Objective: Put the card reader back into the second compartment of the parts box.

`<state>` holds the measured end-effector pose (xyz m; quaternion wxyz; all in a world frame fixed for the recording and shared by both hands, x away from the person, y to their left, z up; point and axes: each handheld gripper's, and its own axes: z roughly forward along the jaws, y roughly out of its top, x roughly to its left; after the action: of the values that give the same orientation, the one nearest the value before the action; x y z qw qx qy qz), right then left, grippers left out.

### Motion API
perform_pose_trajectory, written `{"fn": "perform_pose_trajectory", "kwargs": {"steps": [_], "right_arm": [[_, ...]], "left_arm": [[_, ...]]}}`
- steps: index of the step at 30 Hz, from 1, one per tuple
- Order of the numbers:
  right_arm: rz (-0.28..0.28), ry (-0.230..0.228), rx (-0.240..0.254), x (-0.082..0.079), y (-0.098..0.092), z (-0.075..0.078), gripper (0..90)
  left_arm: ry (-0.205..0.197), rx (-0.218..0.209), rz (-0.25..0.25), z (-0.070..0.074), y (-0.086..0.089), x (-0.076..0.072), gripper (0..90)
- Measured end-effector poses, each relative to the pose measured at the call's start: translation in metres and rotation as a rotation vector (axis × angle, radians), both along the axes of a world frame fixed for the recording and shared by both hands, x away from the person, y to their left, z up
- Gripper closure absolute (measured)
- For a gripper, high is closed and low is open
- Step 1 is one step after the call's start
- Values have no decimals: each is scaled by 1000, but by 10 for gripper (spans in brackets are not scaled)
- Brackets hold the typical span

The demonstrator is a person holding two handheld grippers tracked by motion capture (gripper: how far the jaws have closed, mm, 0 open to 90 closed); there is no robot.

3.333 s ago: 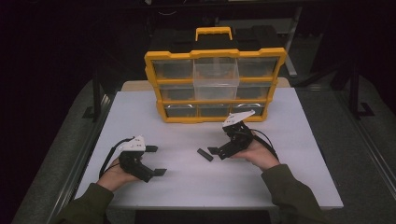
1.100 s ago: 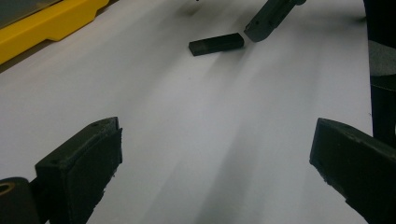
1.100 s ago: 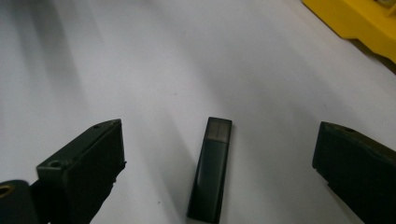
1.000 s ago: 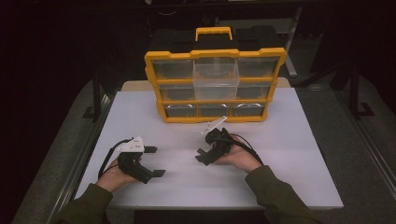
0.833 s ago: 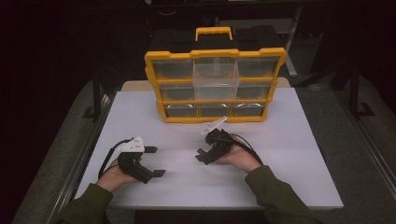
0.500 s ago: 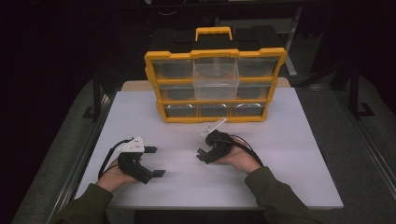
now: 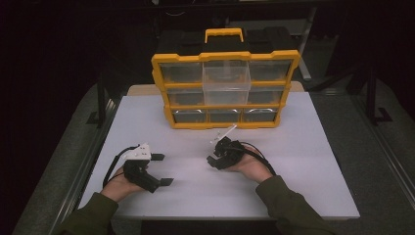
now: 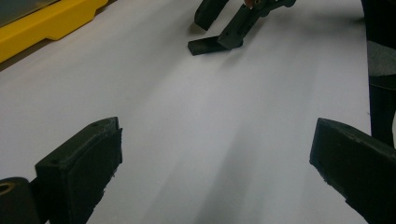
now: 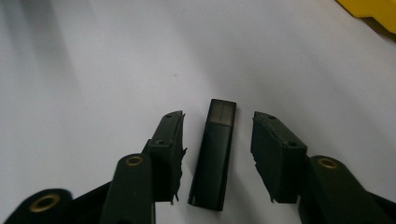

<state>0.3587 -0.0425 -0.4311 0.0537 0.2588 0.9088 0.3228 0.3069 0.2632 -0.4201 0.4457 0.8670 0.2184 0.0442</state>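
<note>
Stick (image 9: 215, 154), a slim black bar, lies flat on the white table (image 7: 313, 147) between the jaws of your right gripper (image 7: 214, 160). Those jaws have just been closing and now stand narrow, a gap left on each side of the stick, so they do not yet press it. Your left gripper (image 7: 161, 169) rests well apart to the left, its jaws spread wide with only bare table between them.

The high view gives you the yellow organizer (image 7: 225, 88) at the far side of the table, but the stick is hidden there under your right gripper. The right gripper view shows the stick plainly.

Since three seconds ago your right hand has shifted left, away from the organizer; your left hand has kept its place.
</note>
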Motion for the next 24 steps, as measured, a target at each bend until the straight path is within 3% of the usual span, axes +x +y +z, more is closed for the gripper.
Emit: {"fn": "perform_pose_trajectory", "kwargs": {"steps": [10,24], "right_arm": [[2,20,-20,0,1,-3,649],[4,6,-43,-1,3,-5,695]], "left_arm": [[1,-1,-1,0,0,0,19],[2,0,-2,0,0,0,19]]}}
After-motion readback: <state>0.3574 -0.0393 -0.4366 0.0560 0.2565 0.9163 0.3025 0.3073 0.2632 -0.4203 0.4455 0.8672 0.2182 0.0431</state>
